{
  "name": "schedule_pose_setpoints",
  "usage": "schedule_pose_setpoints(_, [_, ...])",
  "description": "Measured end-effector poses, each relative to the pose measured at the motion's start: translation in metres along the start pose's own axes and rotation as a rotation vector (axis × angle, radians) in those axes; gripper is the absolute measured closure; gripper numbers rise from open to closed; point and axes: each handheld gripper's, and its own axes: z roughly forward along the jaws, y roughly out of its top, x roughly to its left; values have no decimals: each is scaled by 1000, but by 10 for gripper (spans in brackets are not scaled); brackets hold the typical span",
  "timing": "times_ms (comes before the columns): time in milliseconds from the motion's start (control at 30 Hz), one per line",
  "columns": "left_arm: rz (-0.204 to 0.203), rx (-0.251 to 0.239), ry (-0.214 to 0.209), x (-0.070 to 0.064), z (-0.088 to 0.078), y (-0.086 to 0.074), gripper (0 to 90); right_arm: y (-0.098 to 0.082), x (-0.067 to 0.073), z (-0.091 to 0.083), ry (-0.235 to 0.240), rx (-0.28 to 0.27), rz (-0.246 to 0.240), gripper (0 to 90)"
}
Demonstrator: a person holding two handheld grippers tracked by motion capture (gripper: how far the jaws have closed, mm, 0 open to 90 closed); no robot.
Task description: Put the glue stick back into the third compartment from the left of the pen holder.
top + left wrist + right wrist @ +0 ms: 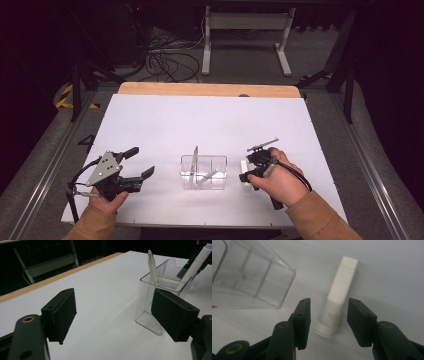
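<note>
From the high view we see a white bench with a bare wooden strip along its far edge, standing on grey carpet in a dark room. Beyond it lie a tangle of black cables and a white metal frame. A clear plastic holder stands near the bench's near edge, between the two hands, with a white pen leaning upright inside it. The left gripper, held in the left hand, is well left of the holder, its fingers spread wide and holding nothing. The right gripper, in the right hand, is just right of the holder, pointed down at a small white tube lying on the bench.

In the left gripper view we look across the white bench between two widely parted fingers with nothing in them. The holder stands ahead at right, the pen in it tilted slightly, tip up.

In the right gripper view the white tube lies flat on the bench, just beside a corner of the holder. Its long axis runs away from us, leaning right: the round flanged end is nearest, the squared end farthest. The fingers stand open on either side of the round end, with a gap to the tube on both sides.
</note>
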Motion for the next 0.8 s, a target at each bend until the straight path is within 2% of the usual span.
schedule_pose_setpoints(233, [0, 1, 0, 0, 0, 0, 212, -2, 1, 5, -7, 37, 20, 532])
schedule_pose_setpoints(567, [-2, 2, -2, 0, 0, 0, 212, -5, 6, 12, -37, 59, 42, 544])
schedule_pose_setpoints(800, [-1, 1, -2, 0, 0, 0, 212, -7, 10, 20, -44, 80, 36, 542])
